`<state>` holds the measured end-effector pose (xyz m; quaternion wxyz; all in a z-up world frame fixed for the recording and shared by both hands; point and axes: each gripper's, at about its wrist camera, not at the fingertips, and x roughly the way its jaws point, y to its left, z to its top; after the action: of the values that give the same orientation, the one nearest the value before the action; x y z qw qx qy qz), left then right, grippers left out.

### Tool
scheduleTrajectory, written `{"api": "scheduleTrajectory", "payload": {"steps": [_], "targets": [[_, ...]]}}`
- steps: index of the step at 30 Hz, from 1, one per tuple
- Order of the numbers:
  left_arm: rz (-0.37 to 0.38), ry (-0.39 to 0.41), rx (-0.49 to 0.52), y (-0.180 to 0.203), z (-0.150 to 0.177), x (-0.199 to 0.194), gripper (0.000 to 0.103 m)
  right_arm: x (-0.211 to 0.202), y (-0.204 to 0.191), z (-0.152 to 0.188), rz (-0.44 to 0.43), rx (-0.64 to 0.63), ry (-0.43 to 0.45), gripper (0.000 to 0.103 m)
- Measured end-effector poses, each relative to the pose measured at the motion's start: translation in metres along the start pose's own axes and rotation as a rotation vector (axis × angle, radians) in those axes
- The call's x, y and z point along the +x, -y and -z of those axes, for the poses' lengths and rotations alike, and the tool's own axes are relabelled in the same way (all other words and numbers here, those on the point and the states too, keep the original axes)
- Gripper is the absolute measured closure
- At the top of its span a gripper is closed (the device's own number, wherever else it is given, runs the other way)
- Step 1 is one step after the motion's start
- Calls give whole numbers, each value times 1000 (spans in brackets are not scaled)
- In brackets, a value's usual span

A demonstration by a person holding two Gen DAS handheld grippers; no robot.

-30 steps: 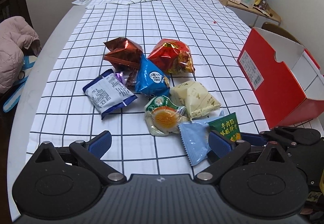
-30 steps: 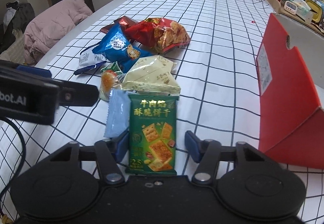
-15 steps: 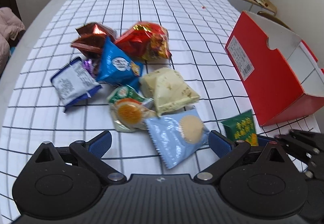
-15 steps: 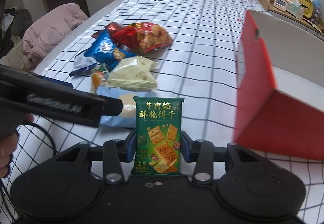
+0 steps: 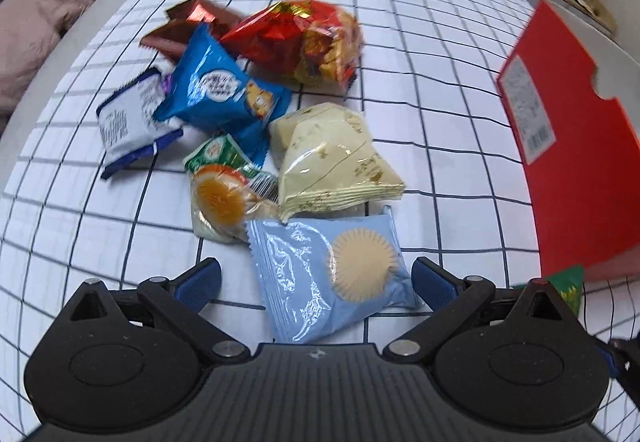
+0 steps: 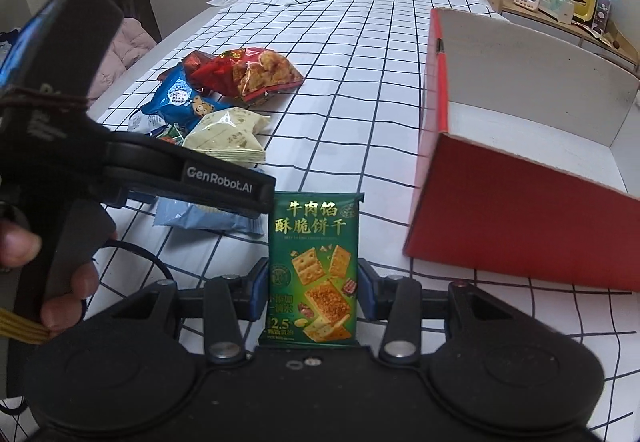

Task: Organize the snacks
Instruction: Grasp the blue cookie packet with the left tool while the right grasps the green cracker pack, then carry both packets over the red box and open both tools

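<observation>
1. With the red box [image 5: 576, 170] as landmark: furthest to its left on the checked cloth [image 5: 400, 42] lies a white-and-navy packet [image 5: 128, 118], with a brown foil packet [image 5: 188, 26] behind it.
2. Nearer the box come a blue packet [image 5: 220, 90], a red bag [image 5: 304, 38], a green-and-orange cake wrapper [image 5: 224, 190] and a cream bag [image 5: 332, 162], heaped close together.
3. The left claw [image 5: 316, 278] stands released, its blue pads on either side of a pale blue biscuit packet [image 5: 332, 270] without pressing it; the packet lies flat on the counter, left of the box and touching the cream bag.
4. The right claw [image 6: 312, 290] is clenched on a green cracker packet [image 6: 312, 266], held upright just left of the box's near corner [image 6: 440, 202].
5. The box is open-topped, white inside, nothing visible in it.
</observation>
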<state>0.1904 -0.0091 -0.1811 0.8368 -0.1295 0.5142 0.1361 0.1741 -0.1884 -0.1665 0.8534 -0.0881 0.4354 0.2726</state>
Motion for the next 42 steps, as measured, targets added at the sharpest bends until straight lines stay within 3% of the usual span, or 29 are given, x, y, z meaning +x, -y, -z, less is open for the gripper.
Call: {"api": "scheduleTrajectory", "payload": {"steps": [2,6,14,16,30,42], "targets": [[-10,4,-15,-1,0,-1,5,-2,2,2,-2,0,2,61],[-18,16,-47,-3,-3,-7,32,-5,5,4,-1,-1,5,61],[39,2,-91,-13,-1,-14,63,-13,10,4,0,0,14,61],[67,-11,-111,-17,1,-15,79,-18,10,5,-1,-3,16,61],[166,-24,-145,-27,26,-60,83,-61,23,4,-33,7,36,61],[257,74,-21,27,16,-129,83,-106,50,-13,-33,55,87,61]]}}
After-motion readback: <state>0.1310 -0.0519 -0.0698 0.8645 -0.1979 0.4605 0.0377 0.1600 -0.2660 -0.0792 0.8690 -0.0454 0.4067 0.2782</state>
